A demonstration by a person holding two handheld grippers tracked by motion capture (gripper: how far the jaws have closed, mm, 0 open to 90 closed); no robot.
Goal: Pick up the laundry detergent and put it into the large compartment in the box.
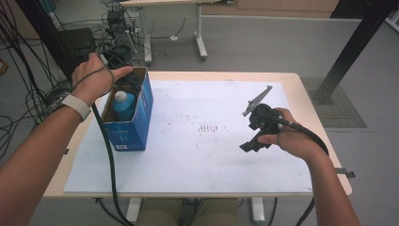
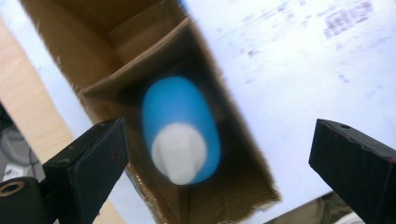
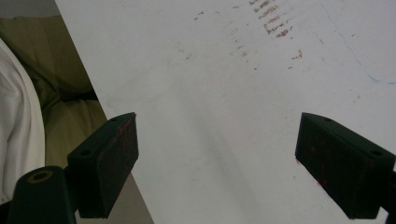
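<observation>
Left gripper (image 2: 215,154) with fingers (image 2: 88,163) spread wide and empty, directly above the blue bottle (image 2: 180,128), which stands upright, cap up, in the blue cardboard box (image 1: 141,110) at the counter's (image 1: 197,155) left edge, apparently set down there; right gripper (image 3: 217,158), fingers likewise wide and empty, idles over bare white counter surface

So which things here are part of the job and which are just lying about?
In the job:
- blue bottle, standing in the box
- blue cardboard box
- left claw, open above the bottle

Lying about:
- right claw, open over the white table sheet
- cables and gear on the floor
</observation>
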